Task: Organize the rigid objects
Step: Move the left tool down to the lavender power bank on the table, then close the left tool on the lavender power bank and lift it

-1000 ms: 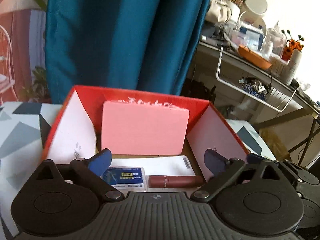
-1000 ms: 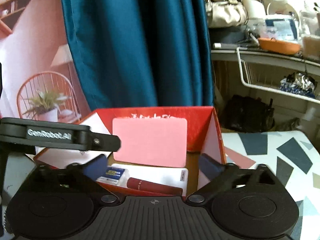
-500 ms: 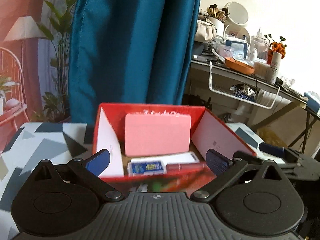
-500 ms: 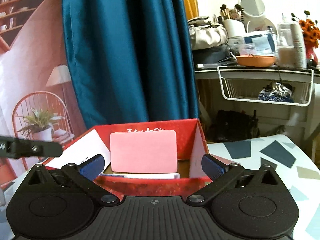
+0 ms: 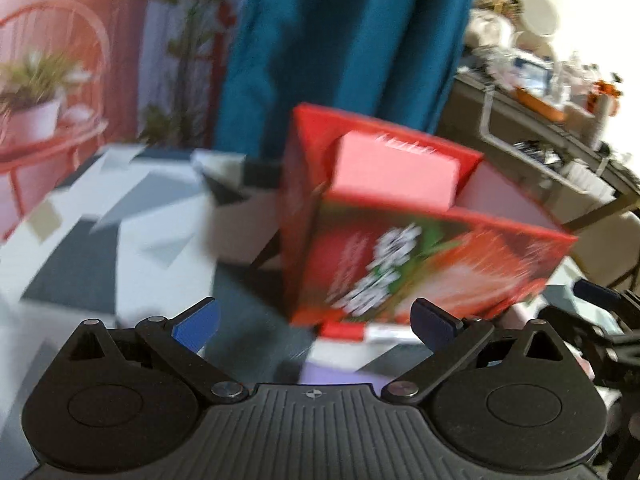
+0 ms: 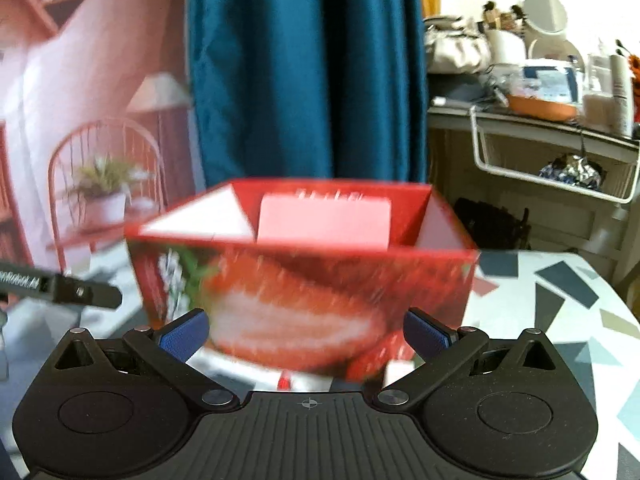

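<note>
Left wrist view: left gripper has jaws spread wide apart w/ nothing between them, blue pads facing inward. Ahead and a bit to the right sits the red strawberry-print box, open at top, standing on the surface, which has a grey/white geometric pattern. View is blurred. A pink card stands upright inside the box against its far wall. White inner flap shows on the box's right side. Something white and red lies on the surface at the box's near bottom edge, too blurred to id. Teal curtain hangs behind the box. Cluttered shelf w/ a wire basket is at far right. Part of the other gripper shows at the right edge, low.

Right wrist view: right gripper also has jaws wide apart, empty, blue pads on either side of the box's near face but not touching it as far as I can tell. Red strawberry-print box is centred just ahead, on the surface. Pink card is upright at the back inside; white flaps at left and right. Black arm of the left gripper pokes in from the left edge. Teal curtain behind; shelf w/ orange bowl and wire basket to the right.
</note>
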Tool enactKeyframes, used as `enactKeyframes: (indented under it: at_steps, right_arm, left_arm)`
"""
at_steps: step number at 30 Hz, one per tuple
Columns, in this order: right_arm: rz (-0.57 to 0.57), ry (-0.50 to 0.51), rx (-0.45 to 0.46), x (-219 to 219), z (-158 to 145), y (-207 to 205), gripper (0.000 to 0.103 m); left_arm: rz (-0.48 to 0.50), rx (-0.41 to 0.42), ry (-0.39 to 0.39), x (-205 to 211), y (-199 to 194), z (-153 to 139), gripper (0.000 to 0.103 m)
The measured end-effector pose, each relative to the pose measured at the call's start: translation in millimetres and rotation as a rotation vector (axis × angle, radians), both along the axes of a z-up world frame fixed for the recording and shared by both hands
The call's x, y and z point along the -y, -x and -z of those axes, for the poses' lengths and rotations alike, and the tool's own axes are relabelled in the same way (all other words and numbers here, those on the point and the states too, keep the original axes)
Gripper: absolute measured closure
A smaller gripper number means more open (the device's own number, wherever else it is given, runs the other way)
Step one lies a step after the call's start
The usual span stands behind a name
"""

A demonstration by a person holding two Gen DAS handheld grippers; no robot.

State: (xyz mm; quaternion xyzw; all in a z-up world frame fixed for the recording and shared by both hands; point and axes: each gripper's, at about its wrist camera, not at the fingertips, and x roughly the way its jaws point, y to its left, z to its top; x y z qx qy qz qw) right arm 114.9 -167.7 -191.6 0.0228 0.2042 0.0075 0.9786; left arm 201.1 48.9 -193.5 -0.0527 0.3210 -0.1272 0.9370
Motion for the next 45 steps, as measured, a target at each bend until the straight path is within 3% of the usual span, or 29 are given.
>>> enactKeyframes:
  at_steps: [7, 14, 20, 32, 36, 45]
  right_arm:
    - [-0.078, -0.005, -0.139, -25.3, 26.6, -5.5, 0.001]
    - [-0.123, -0.026, -0.217, -28.0, 40.5, -11.7, 0.001]
    - [-0.162, -0.017, -0.241, -31.5, 49.2, -11.0, 0.001]
    - [-0.215, -0.007, -0.247, -33.3, 55.5, -12.1, 0.009]
    - [-0.223, -0.019, -0.256, -32.4, 57.1, -13.1, 0.027]
    - [-0.231, 0.009, -0.256, -36.1, 58.4, -13.3, 0.045]
  left_arm:
    - [-0.008, -0.113, 0.058, -18.5, -11.8, 29.3, 0.020]
    - [0.051, -0.140, 0.084, -7.7, -10.9, 42.0, 0.026]
    - [0.078, -0.141, 0.089, 9.1, -0.1, 49.0, 0.040]
    - [0.108, -0.165, 0.122, 37.1, 20.5, 50.7, 0.046]
    - [0.134, -0.162, 0.116, 46.6, 23.2, 52.6, 0.046]
    - [0.199, -0.158, 0.083, 67.2, 29.6, 52.7, 0.048]
